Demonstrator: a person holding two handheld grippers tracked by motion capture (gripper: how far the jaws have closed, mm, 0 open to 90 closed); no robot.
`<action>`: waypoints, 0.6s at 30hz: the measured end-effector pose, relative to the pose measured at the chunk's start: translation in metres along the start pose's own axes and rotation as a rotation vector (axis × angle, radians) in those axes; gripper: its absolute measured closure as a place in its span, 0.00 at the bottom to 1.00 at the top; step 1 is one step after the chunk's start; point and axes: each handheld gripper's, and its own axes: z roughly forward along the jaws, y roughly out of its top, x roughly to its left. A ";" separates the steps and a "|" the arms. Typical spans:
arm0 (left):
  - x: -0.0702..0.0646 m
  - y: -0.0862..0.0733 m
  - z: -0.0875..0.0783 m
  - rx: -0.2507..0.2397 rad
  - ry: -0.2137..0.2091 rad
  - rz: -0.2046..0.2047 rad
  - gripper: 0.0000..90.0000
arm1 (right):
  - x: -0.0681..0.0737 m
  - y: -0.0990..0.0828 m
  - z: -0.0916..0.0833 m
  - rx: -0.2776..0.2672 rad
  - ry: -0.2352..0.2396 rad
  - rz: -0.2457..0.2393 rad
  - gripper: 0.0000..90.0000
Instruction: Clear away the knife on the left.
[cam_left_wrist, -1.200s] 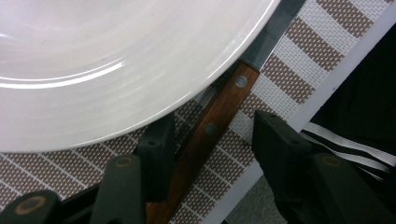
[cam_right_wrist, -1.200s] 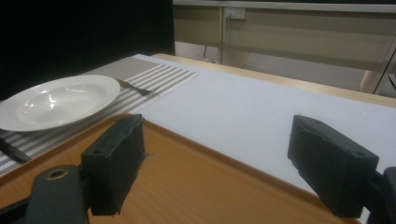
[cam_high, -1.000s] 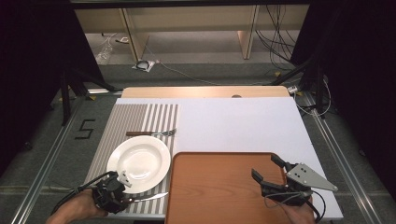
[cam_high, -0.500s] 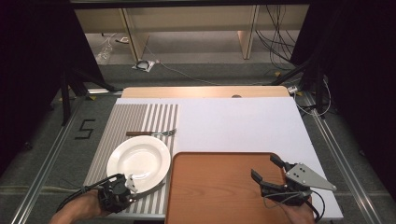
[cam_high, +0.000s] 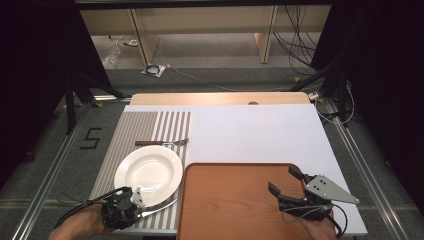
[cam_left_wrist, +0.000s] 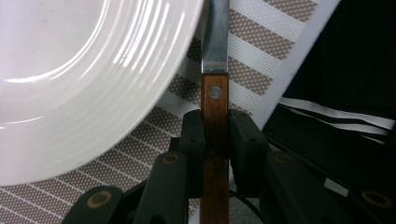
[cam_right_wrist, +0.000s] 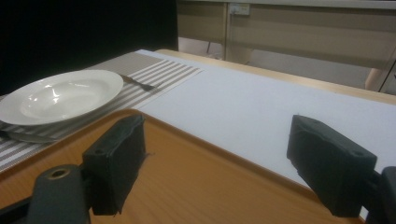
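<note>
A knife with a wooden handle (cam_left_wrist: 215, 93) and a steel blade (cam_high: 161, 205) lies on the striped placemat (cam_high: 150, 125), just nearside of a white plate (cam_high: 148, 172). My left gripper (cam_high: 135, 205) has just been closing and is now shut on the knife handle, with both pads (cam_left_wrist: 192, 135) pressed against its sides. The plate's rim (cam_left_wrist: 140, 93) sits close beside the blade. Over a brown tray (cam_high: 230, 200), my right gripper (cam_high: 283, 180) stands open with nothing between its jaws, low above the tray floor (cam_right_wrist: 196, 172).
A fork (cam_high: 162, 143) lies on the placemat beyond the plate. A white mat (cam_high: 250, 130) covers the table behind the tray. The table's near edge is right beside my left gripper, with dark floor below.
My left gripper has shifted slightly toward the table's near edge at the knife handle. The right gripper, plate, fork and tray have not moved.
</note>
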 end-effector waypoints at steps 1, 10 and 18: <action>-0.001 0.000 -0.002 -0.005 -0.004 -0.002 0.85 | 0.000 0.000 0.000 0.002 0.002 0.002 0.23; -0.007 0.009 -0.022 -0.070 -0.027 0.016 0.85 | 0.001 0.000 0.000 0.004 0.004 0.004 0.23; -0.012 0.032 -0.028 -0.157 -0.030 -0.015 0.85 | 0.001 0.000 0.001 0.004 0.006 0.003 0.23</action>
